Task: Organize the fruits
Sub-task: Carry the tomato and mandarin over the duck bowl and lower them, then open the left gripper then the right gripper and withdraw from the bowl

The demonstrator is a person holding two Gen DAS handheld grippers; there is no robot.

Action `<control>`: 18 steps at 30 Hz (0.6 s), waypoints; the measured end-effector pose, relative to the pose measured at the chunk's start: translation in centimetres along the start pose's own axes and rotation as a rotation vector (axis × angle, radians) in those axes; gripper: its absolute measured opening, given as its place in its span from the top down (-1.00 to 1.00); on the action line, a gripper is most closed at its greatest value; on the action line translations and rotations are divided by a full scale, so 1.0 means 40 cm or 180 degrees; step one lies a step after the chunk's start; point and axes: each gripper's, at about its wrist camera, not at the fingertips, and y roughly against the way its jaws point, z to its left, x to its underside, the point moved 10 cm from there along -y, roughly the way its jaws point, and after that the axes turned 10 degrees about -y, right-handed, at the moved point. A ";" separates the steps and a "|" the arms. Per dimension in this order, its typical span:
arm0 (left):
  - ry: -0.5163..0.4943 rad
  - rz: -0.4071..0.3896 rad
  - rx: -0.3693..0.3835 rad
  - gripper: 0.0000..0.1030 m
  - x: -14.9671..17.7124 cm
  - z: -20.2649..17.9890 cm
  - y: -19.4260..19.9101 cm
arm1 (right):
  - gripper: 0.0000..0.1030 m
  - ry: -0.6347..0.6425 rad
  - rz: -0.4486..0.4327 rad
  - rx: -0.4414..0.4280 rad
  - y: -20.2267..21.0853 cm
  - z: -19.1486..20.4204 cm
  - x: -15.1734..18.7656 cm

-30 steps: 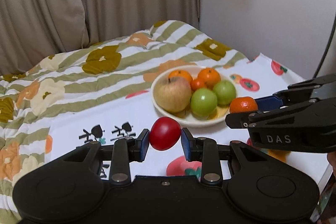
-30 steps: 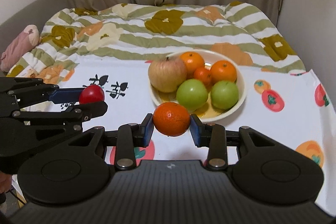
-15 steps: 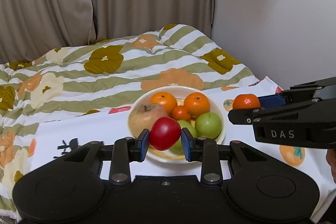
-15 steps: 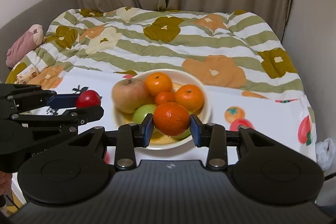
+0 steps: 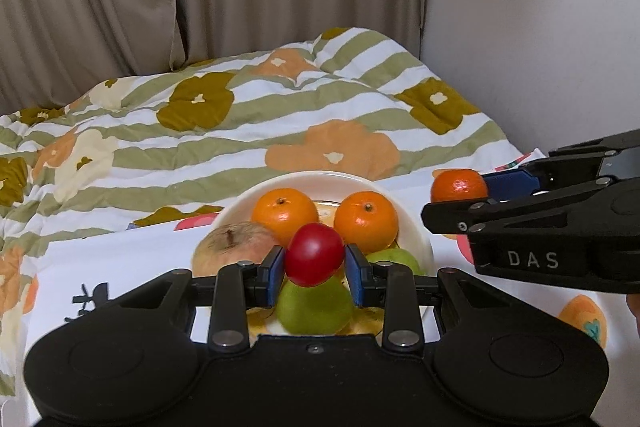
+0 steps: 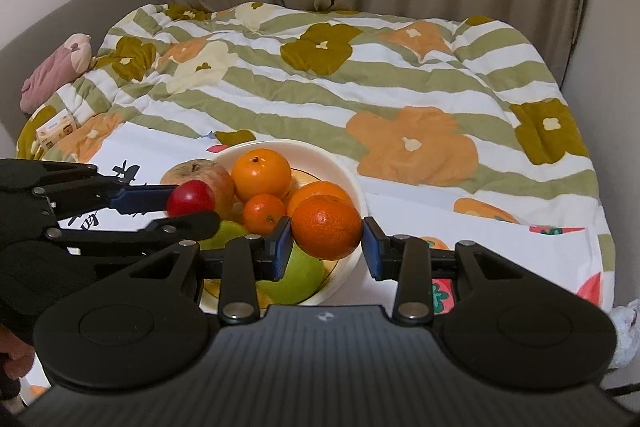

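green apples (image 5: 316, 303) half hidden behind fingers (image 5: 272, 273), bowl (image 6: 340, 167) near rim covered by gripper body

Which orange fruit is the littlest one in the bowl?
The small mandarin in the middle of the bowl, clearly smaller than the two oranges beside it and the one in the right gripper.

Over the last second both tools advanced toward the bowl (image 5: 416, 227). Left gripper (image 5: 315, 269): red fruit (image 5: 315, 254) between its pads was short of the bowl over the white cloth; it now sits above the bowl's near fruit, directly over a green apple (image 5: 316, 303). Right gripper (image 6: 325, 247): its mandarin (image 6: 326, 227) was short of the near rim; it now hangs over the bowl's near right part, above the second green apple (image 6: 300, 277).
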 end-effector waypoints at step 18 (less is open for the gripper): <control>-0.0037 -0.0040 -0.0170 -0.82 -0.023 0.010 -0.029 | -0.01 0.0008 0.0095 -0.0060 -0.077 -0.036 -0.036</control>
